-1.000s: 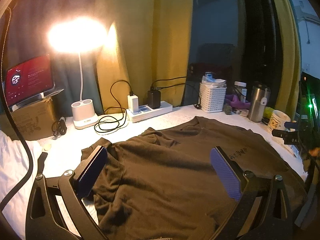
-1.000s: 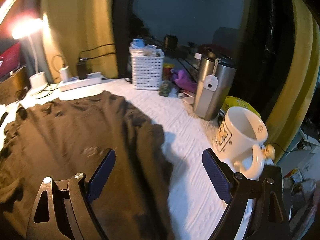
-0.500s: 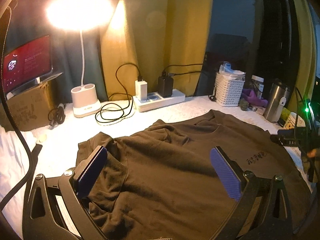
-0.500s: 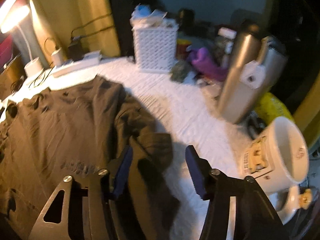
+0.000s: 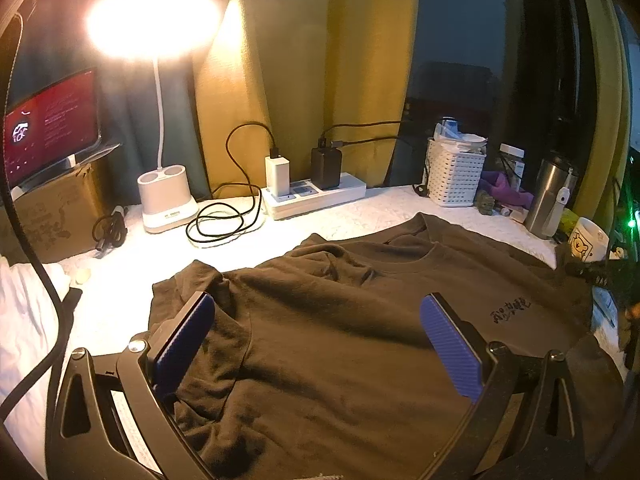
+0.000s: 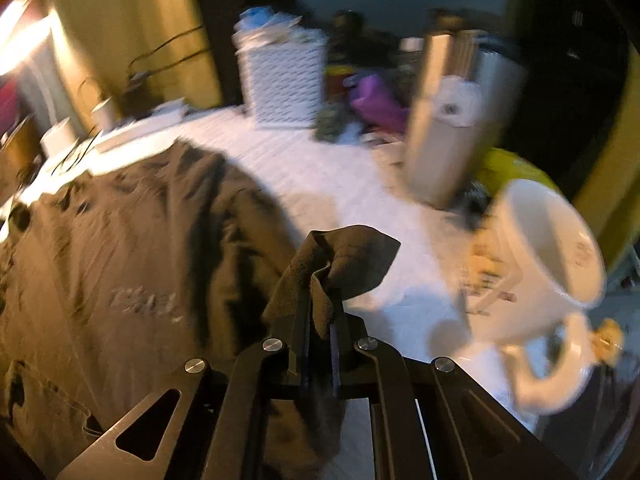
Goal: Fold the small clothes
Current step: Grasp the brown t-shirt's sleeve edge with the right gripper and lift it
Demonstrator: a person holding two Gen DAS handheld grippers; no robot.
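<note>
Brown shirt (image 6: 132,264) sleeve pinched by right fingers (image 6: 320,320), left fingers (image 5: 320,340) spread, mug (image 6: 548,272) beside.

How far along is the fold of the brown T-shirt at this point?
Done: the brown T-shirt lies spread on the white cover, front up, no fold made. In hand: the right gripper has just closed its jaws on the sleeve edge; the left gripper hangs open above the other sleeve. Left: every fold.
</note>
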